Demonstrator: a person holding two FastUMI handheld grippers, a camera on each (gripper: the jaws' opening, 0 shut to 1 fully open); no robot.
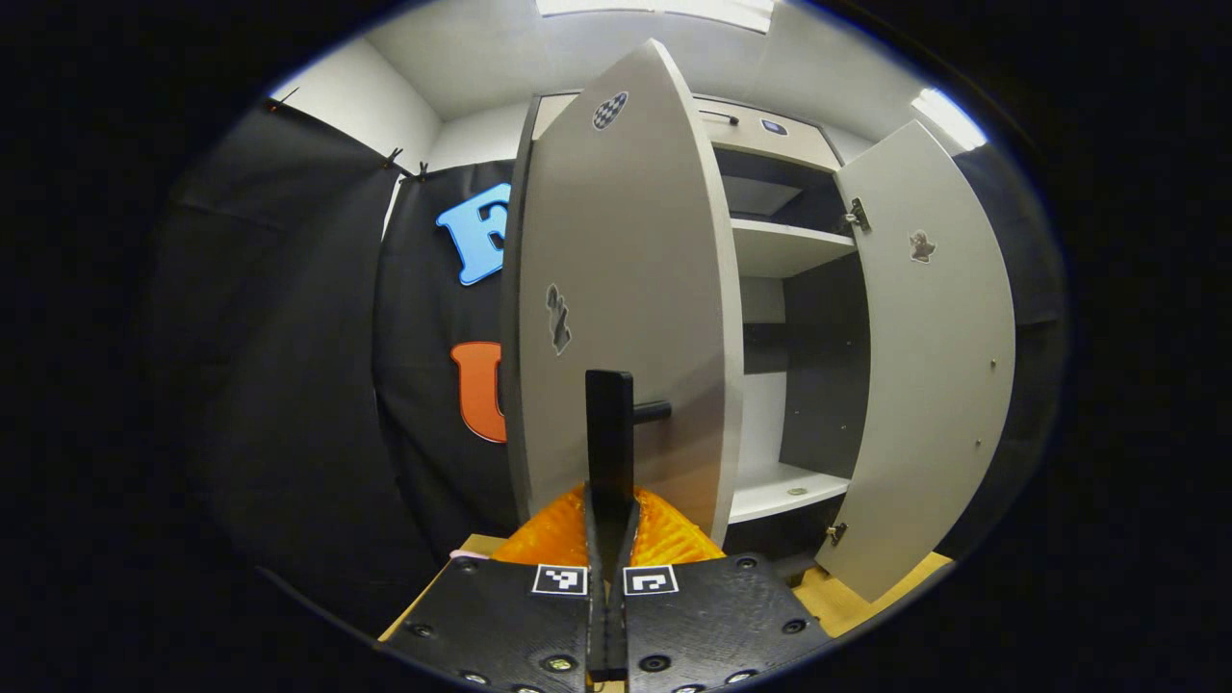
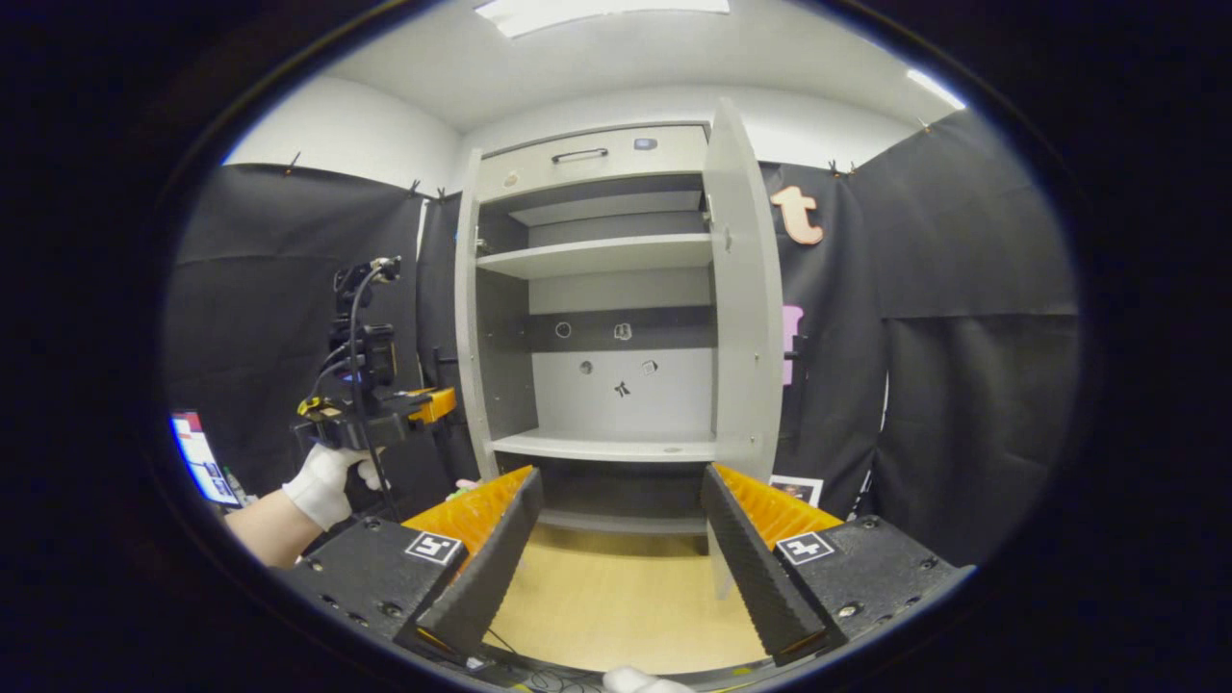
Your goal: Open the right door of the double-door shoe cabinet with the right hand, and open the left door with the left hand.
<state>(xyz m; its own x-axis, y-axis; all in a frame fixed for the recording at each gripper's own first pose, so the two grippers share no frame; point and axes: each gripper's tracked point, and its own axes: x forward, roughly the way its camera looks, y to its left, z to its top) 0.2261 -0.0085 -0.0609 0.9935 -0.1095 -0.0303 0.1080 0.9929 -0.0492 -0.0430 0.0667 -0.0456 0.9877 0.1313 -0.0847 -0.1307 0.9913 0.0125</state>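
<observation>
Shoe cabinet [image 2: 597, 289] — one, pale grey, standing upright against the black-draped booth wall, its shelves bare.

Doors — two. Left door [image 1: 616, 289] swung well out from the carcass, its long axis vertical, lying straight ahead of the left gripper [image 1: 610, 452]. Right door [image 2: 746, 289] already stood fully open, edge-on in the right gripper view and clear of the right gripper [image 2: 621, 539].

Handles — one dark bar handle [image 1: 608, 433] seen on the left door, running vertically; its peg jutted toward the door face.

Left gripper — clenched, both fingers closed on that handle, so the left hand was the one engaged. In the right gripper view it appeared at the cabinet's left, held by a white-gloved hand [image 2: 327, 491].

Right gripper — released, fingers spread wide, holding nothing, set back from the cabinet over the light wood floor [image 2: 616, 597].

Shelves — three levels countable in the right gripper view, plus one drawer front [image 2: 587, 154] on top.

Judgement — both doors looked open; what remained would turn on the left door's arc, outward and away from the cabinet's middle, then letting go of the handle
</observation>
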